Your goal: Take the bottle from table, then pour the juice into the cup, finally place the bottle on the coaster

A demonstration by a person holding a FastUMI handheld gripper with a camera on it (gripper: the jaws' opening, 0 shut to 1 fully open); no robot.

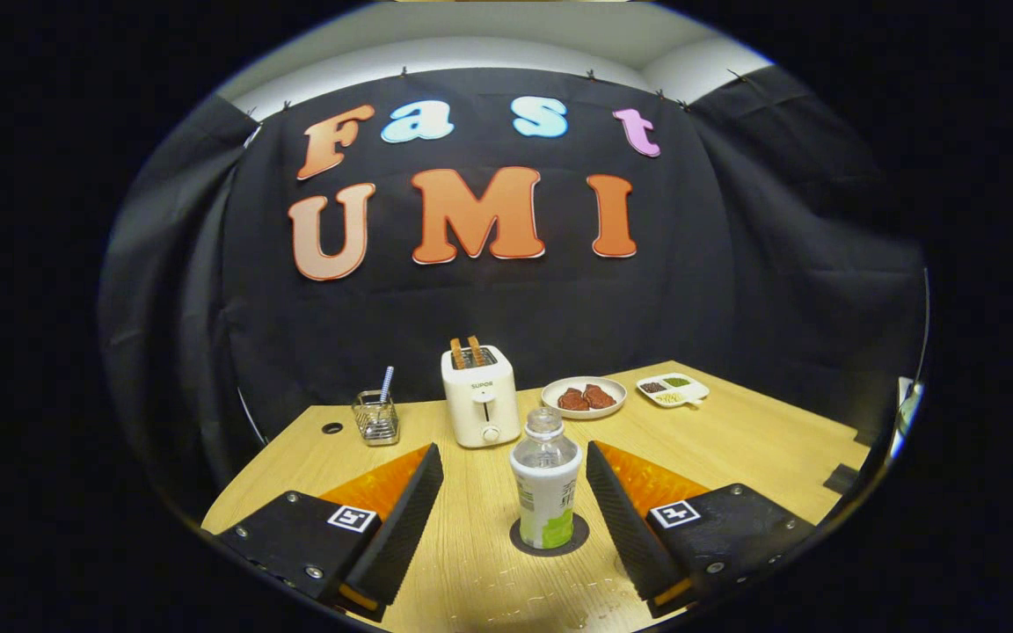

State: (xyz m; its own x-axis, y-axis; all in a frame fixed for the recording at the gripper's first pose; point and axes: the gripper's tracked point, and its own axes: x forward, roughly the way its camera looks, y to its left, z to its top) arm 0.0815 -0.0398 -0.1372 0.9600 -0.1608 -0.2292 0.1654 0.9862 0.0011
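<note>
A clear plastic bottle (546,483) with a white and green label stands upright on a dark round coaster (549,536) on the wooden table (735,440). It has no cap and looks nearly drained. My gripper (513,466) is open, with one finger on each side of the bottle and a gap to both. A cup cannot be made out.
Beyond the bottle stands a white toaster (480,404) with two slices of toast. To its left is a wire holder (375,417) with a striped straw. A plate of meat (584,397) and a small divided dish (672,389) lie at the back right.
</note>
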